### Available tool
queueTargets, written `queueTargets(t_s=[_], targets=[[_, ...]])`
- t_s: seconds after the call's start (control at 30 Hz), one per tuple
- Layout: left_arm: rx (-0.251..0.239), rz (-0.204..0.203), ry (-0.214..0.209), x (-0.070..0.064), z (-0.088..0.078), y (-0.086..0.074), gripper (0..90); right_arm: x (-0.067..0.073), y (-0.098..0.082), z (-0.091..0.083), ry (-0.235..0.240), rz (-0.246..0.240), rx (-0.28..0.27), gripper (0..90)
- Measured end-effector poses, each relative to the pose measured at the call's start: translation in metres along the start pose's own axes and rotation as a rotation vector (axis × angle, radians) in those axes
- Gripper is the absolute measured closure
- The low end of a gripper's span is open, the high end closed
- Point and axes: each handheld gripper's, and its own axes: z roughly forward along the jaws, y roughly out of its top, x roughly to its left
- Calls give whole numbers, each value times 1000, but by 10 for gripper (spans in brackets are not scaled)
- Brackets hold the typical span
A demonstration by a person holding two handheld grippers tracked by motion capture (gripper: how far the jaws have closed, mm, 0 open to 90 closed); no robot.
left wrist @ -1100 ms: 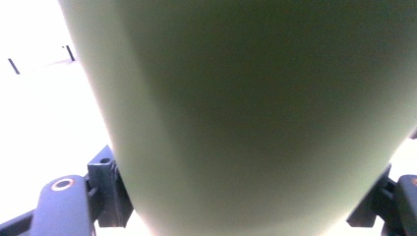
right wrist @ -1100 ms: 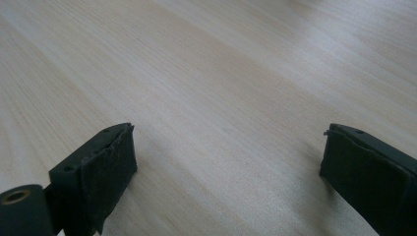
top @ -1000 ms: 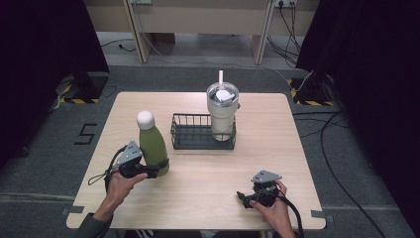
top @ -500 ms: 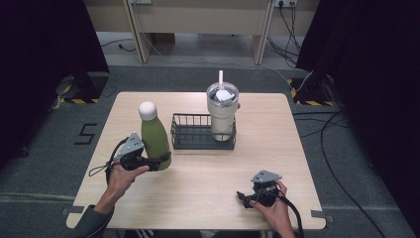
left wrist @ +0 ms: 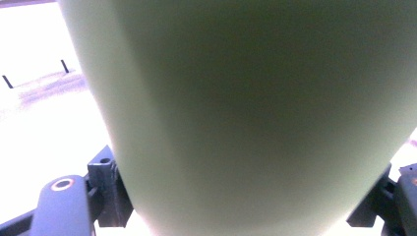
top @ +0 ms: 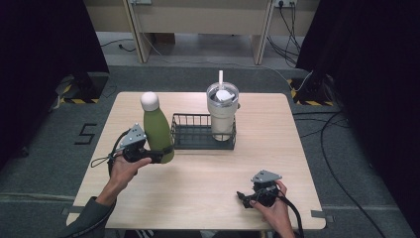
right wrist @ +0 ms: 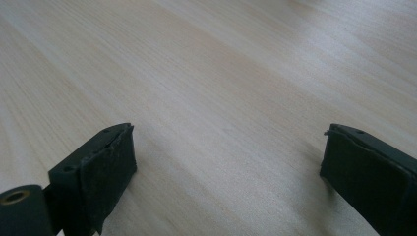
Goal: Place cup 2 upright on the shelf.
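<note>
The left hand-held gripper [top: 157,157] is clamped on the lower body of the green bottle [top: 157,130], one jaw on each side of it; in the left gripper view the bottle's [left wrist: 255,113] green wall sits right against the camera with the black jaws just visible at either lower corner. The bottle, with its white cap [top: 149,100] uppermost, leans a little and looks lifted off the surface [top: 198,183], just beside the left end of the black wire basket [top: 198,134]. Inside that basket, at its right end, stands a clear tumbler [top: 222,116] with a lid and a white straw [top: 221,78], which leaves the left part of the basket free.

The right hand-held gripper [top: 250,197] rests low near the front right of the surface, well apart from the basket; in the right gripper view its jaws stand wide with nothing but bare wood [right wrist: 221,88] between them.

My reading is that the step in hand is the carry: the bottle has been picked up and is on its way to the basket. The next move calls for enough height for the bottle's base to clear the basket's wire rim, then a short sideways shift over the free left part and a straight descent, with the bottle kept upright so that it neither knocks the tumbler nor tips once the jaws let go
</note>
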Motion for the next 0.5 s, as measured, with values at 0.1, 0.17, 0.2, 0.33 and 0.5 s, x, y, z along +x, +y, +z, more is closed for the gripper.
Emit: queueTargets(t_s=[0.1,0.17,0.2,0.33,0.5], targets=[[-1,-4,0,2,0,5,207,0,0,0,0,0,0,66],[0,-2,-3,2,0,9,207,0,0,0,0,0,-1,65],[0,-3,-4,2,0,10,207,0,0,0,0,0,-1,65],[2,0,-8,4,4,19,207,0,0,0,-1,2,-1,64],[-5,-3,-19,5,11,30,207,0,0,0,-2,1,0,63]])
